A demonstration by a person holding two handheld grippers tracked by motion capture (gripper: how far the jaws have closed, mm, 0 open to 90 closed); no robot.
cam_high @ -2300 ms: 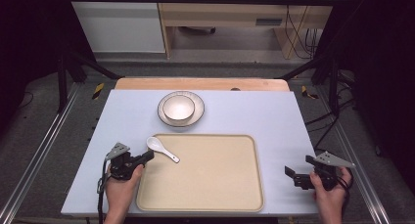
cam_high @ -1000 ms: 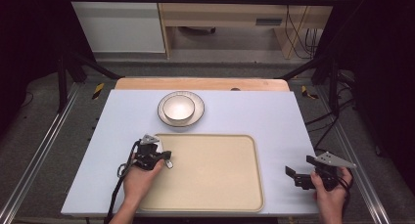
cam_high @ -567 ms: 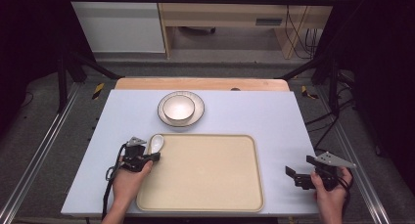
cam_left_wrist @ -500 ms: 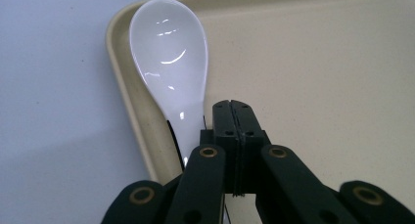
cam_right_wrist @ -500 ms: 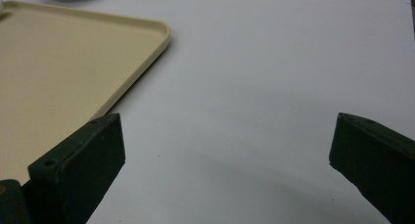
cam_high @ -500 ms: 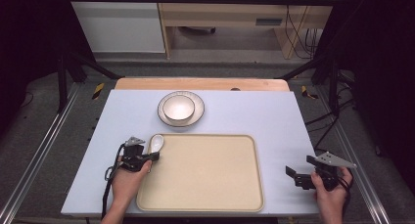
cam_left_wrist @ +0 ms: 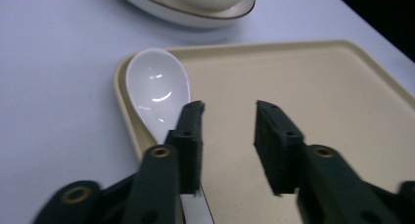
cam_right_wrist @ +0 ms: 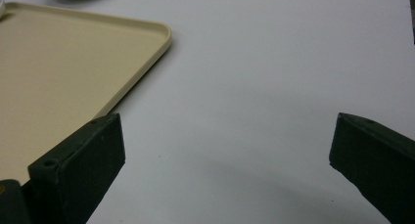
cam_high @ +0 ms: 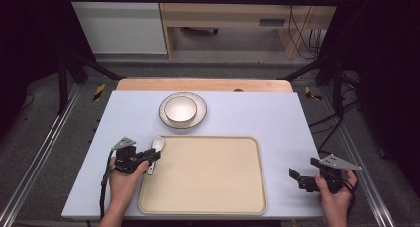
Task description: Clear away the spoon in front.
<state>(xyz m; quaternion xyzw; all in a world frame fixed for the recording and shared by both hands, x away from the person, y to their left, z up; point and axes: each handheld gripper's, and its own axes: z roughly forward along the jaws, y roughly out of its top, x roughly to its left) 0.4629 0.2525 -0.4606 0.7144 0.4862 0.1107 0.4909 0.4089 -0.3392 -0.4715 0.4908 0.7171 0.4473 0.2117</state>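
A white ceramic spoon lies along the left rim of the beige tray, its bowl at the tray's far left corner and facing up. The handle runs back under the left finger of my left gripper. That gripper is open, its jaws a small gap apart with bare tray between them. From above, the spoon pokes out just beyond the left gripper at the tray's left edge. My right gripper rests open on the table right of the tray, its jaws wide over bare table.
A small bowl sits on a gold-rimmed plate just beyond the tray's far edge. The light blue table has bare surface right of the tray. Black frame posts stand on both sides.
The left gripper reached right over the spoon, then drew back left. The spoon went from lying slanted on the table to lying along the tray's left rim. The right gripper stayed put.
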